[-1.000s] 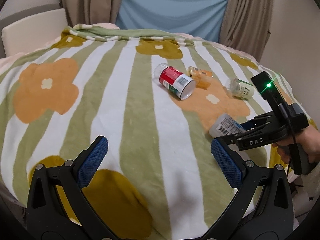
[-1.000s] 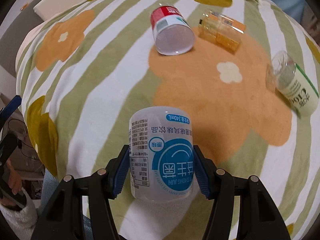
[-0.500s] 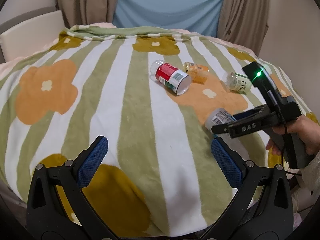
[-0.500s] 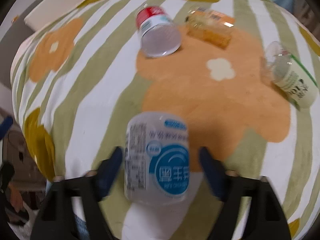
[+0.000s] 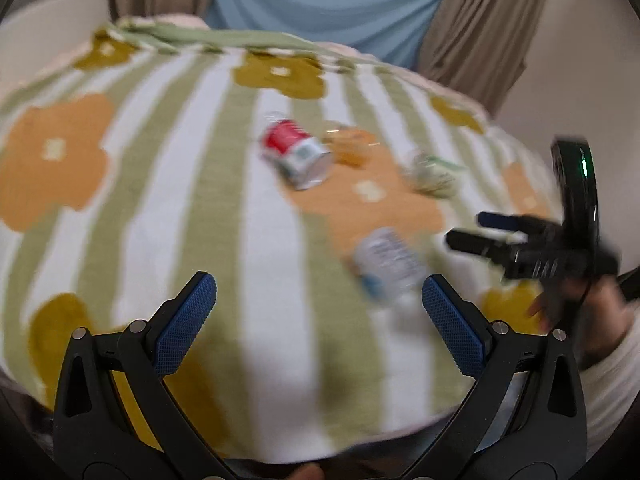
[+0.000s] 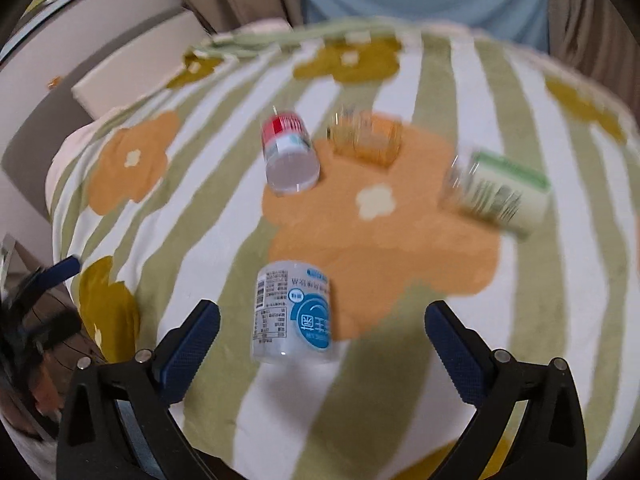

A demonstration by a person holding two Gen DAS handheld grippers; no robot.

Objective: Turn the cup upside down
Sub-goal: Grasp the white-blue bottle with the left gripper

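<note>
A clear plastic cup with a blue and white label (image 6: 294, 318) stands upside down on the flowered cloth (image 6: 420, 248), free of any grip. It also shows, blurred, in the left wrist view (image 5: 386, 258). My right gripper (image 6: 322, 344) is open and drawn back, its blue pads well apart on either side of the cup. It shows in the left wrist view (image 5: 468, 230) to the right of the cup. My left gripper (image 5: 318, 320) is open and empty over the near edge of the cloth.
A red-labelled cup (image 6: 288, 154), an orange-tinted cup (image 6: 366, 140) and a green-labelled cup (image 6: 498, 194) lie on their sides farther back. Curtains (image 5: 336, 4) hang behind the table. A white panel (image 6: 136, 68) stands at the back left.
My right gripper has opened, let go of the blue-labelled cup and pulled back and up. The cup stays standing on the cloth. The left gripper's view has shifted a little.
</note>
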